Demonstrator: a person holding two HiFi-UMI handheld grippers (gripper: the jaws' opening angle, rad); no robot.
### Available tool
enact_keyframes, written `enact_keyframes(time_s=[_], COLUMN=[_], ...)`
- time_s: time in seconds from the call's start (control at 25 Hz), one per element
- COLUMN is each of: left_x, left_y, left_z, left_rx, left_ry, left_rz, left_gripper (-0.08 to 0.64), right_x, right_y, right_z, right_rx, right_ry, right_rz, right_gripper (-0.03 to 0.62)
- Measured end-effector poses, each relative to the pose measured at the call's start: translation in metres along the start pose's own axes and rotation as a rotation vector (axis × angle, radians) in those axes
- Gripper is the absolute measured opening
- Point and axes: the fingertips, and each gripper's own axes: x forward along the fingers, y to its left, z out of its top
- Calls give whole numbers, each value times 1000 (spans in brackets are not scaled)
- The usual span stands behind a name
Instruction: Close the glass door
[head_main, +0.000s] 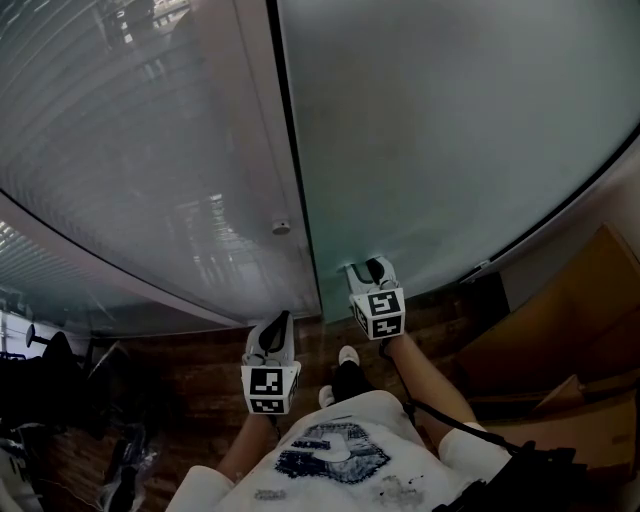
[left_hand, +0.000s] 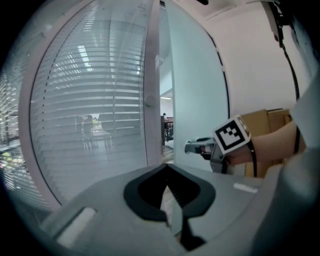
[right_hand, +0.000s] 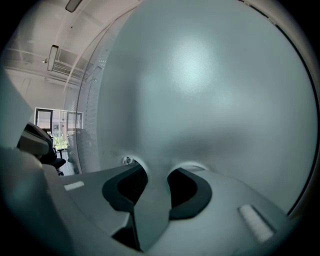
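Note:
The frosted glass door (head_main: 450, 130) stands ahead on the right, and its left edge leaves a narrow gap (left_hand: 167, 125) beside the frame post (left_hand: 151, 90). My right gripper (head_main: 372, 270) is at the door just right of that edge, its jaws closed on a pale handle piece (right_hand: 152, 200) that runs between them. The left gripper view shows that right gripper (left_hand: 197, 147) against the door (left_hand: 195, 90). Frosted glass (right_hand: 200, 90) fills the right gripper view. My left gripper (head_main: 277, 328) hangs lower and to the left, off the door, shut and empty (left_hand: 167, 187).
A glass wall with blinds (head_main: 130, 150) runs on the left of the door and carries a small round knob (head_main: 281, 228). Cardboard boxes (head_main: 560, 350) stand at the right on the wooden floor (head_main: 200, 370). Dark chairs (head_main: 50, 370) are at the far left.

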Motion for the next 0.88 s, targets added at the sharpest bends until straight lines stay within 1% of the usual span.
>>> enact_keyframes(time_s=[0.32, 0.44, 0.56, 0.68, 0.8, 0.88], left_x=[-4, -4, -4, -5, -7, -6], left_y=[4, 6, 6, 9, 9, 10], left_z=[-1, -8, -4, -10, -8, -14], left_rx=[-7, 6, -1, 8, -8, 2], left_ry=[12, 8, 10, 18, 31, 29], left_rz=[8, 11, 10, 15, 18, 16], left_gripper=[3, 3, 3, 3, 3, 3], right_x=[18, 24, 31, 37, 44, 48], right_y=[-6, -7, -10, -13, -14, -17], right_z=[3, 3, 6, 9, 9, 9], right_rx=[4, 4, 3, 3, 4, 5], right_ry=[4, 4, 1, -1, 1, 3], right_rz=[-22, -28, -37, -48, -51, -58], right_gripper=[120, 120, 120, 120, 120, 120])
